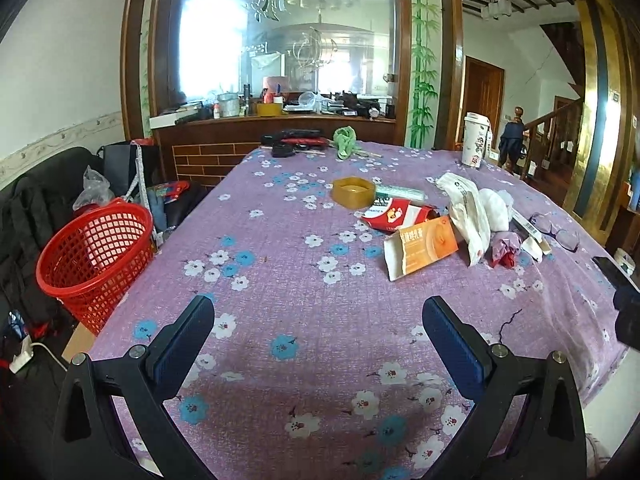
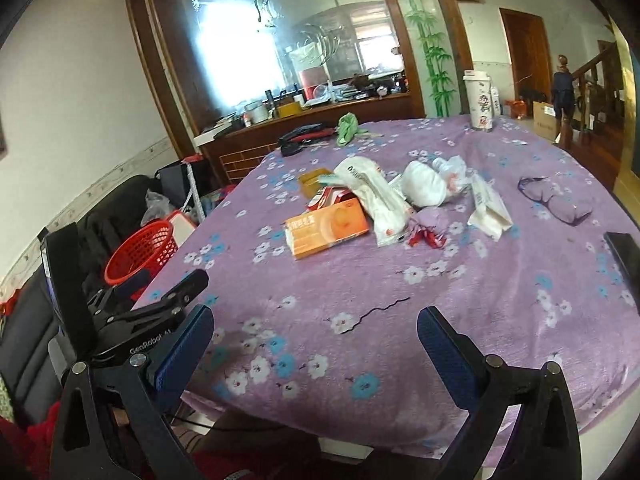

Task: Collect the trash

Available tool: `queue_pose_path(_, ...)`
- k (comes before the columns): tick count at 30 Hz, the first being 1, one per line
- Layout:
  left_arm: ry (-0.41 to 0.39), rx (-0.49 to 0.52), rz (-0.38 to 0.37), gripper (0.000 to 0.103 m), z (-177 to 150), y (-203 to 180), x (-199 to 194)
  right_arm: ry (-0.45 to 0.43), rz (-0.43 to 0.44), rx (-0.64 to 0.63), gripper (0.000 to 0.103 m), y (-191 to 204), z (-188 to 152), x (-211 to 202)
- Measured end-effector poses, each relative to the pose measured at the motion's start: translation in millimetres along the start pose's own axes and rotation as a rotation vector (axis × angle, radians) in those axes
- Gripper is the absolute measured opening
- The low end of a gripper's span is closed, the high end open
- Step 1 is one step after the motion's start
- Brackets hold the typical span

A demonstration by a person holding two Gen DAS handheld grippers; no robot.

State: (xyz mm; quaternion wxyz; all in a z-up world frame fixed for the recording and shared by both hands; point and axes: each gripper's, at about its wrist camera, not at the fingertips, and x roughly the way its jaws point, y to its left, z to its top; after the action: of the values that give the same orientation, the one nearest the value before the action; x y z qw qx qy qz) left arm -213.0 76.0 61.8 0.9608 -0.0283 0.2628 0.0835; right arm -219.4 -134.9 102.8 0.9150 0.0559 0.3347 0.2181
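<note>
**Trash on the floral table, both grippers empty**

Surface: we hold both tools over a table covered by a purple cloth printed with white and blue flowers (image 1: 280,288). Behind it stands a dark wooden sideboard with a large mirror (image 1: 280,40).

Item 1: a red plastic mesh wastebasket (image 1: 96,252), standing on the floor just beside the table's left edge, mouth up.

Item 2: an orange and white cardboard box (image 1: 424,250), lying flat at the near side of the litter pile, right of the table's centre. In the right wrist view the same box (image 2: 328,230) lies left of the pile.

Item 3: a red and white torn carton (image 1: 394,214), just behind the orange box.

Item 4: a crumpled white paper bag (image 1: 468,212), touching the orange box on its right, with a white wad of tissue (image 2: 424,188) beyond it.

Item 5: a tall white lidded cup with a printed pattern (image 1: 476,140), upright at the far right, well apart from the pile.

Our left gripper (image 1: 318,336) is spread wide and carries nothing, near edge. Our right gripper (image 2: 316,340) is likewise spread wide and carries nothing.
</note>
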Motion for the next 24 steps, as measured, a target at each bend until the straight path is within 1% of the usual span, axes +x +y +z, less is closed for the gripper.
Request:
queue_pose_path(4,-0.001,0.011,0.002,0.103,-1.4,-4.2,0.1,0.003,-0.03,-0.002,0.103,-3.3,0.0,2.5)
queue_pose_path(5,-0.001,0.017,0.002,0.103,-0.9,-5.5,0.6,0.005,-0.049,-0.005,0.103,-5.1,0.2,3.6)
queue_pose_path(8,-0.001,0.033,0.007,0.103,-1.8,-9.6,1.6,-0.009,-0.158,0.004,0.103,-14.6,5.0,2.6)
queue_pose_path(12,0.01,0.046,0.009,0.103,-2.8,-13.5,5.2,-0.022,-0.237,0.057,0.102,-33.2,8.3,1.3)
queue_pose_path(14,0.015,0.05,0.007,0.103,-2.3,-11.8,5.9,-0.017,-0.274,0.052,0.1,-35.4,8.5,2.2)
queue_pose_path(16,0.015,0.054,0.006,0.103,-2.7,-13.3,5.8,-0.03,-0.319,0.028,0.1,-34.6,9.1,0.9)
queue_pose_path(20,0.01,0.066,0.005,0.103,-3.2,-15.7,5.2,-0.058,-0.361,-0.003,0.1,-32.9,8.8,-3.2)
queue_pose_path(24,0.008,0.068,0.007,0.103,-3.3,-16.3,5.2,-0.049,-0.362,-0.019,0.1,-30.0,8.1,-0.9)
